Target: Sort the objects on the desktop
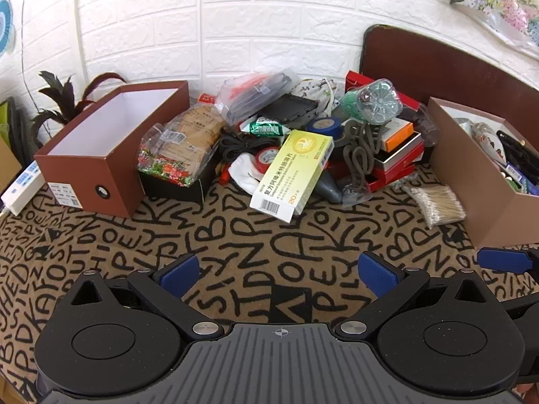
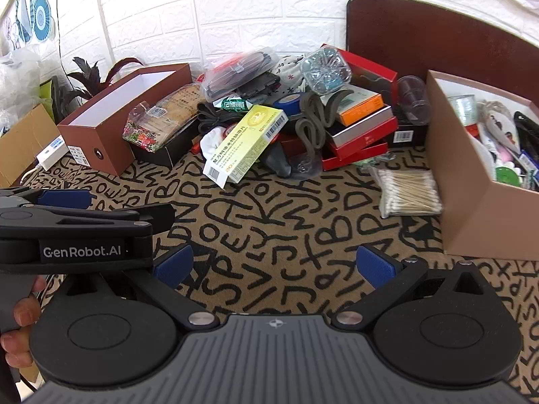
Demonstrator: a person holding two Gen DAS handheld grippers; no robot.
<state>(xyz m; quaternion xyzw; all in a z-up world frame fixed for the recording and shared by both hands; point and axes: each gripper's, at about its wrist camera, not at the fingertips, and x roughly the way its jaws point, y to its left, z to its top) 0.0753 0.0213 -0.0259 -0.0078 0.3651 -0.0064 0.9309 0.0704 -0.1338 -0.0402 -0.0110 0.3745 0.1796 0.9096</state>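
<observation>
Both my claws hang over the lettered tablecloth (image 1: 256,245), left gripper (image 1: 283,271) and right gripper (image 2: 274,266) with jaws spread wide, nothing between them. The clutter pile lies ahead, between the empty brown box (image 1: 101,155) and the part-filled tan box (image 2: 471,181). A yellow-green medicine carton (image 1: 293,173) leans at the pile's front; the cotton swabs (image 2: 409,192) lie just beside the tan box.
</observation>
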